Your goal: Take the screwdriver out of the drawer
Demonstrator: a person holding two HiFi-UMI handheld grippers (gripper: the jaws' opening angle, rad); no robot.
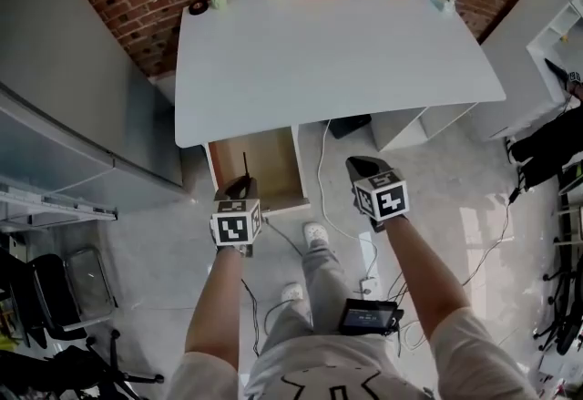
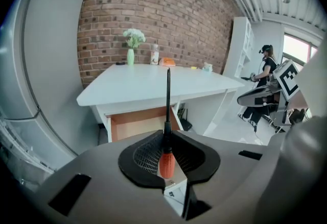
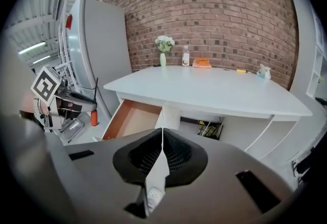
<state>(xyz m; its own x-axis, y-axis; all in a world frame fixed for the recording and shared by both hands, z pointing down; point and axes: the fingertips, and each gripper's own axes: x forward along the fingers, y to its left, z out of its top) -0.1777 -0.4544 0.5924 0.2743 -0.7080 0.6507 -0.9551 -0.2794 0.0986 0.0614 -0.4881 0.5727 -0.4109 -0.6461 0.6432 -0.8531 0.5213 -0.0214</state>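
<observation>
Standing ahead of left gripper: white desk, open drawer, brick wall. Clamping screwdriver between its pads, shaft pointing forward; right gripper jaws meeting, empty.

The table hides part of the drawer, the left gripper the handle of the screwdriver.

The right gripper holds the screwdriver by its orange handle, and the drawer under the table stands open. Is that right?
Wrong gripper. The left gripper holds the screwdriver by its orange handle, as the left gripper view shows. The right gripper has its jaws together with nothing between them. The drawer does stand open.
</observation>
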